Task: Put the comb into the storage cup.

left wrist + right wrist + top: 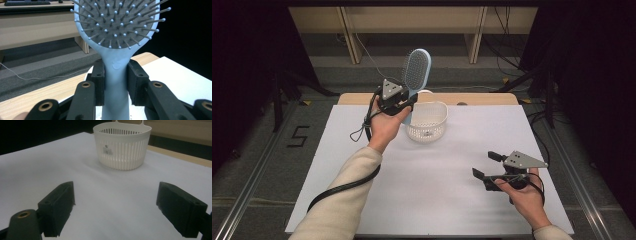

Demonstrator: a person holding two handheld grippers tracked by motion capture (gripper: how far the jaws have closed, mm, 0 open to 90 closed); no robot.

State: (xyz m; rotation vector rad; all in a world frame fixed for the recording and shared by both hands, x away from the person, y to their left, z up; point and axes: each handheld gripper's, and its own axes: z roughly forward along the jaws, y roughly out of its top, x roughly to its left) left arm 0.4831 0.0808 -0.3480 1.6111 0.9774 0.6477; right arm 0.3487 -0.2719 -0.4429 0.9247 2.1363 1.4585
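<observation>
From the high view, my left gripper (398,102) holds the blue hairbrush (416,70) upright just left of the white basket (428,121), so I'd guess pickup's done and placing is left. My right gripper (488,166) waits well away from the basket.

Left gripper view: jaws clamped on the brush handle (bristles face me).

Right gripper view: jaws wide, empty.

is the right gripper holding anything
No, the right gripper has its jaws spread wide apart over the bare white table, nothing between them.
</observation>
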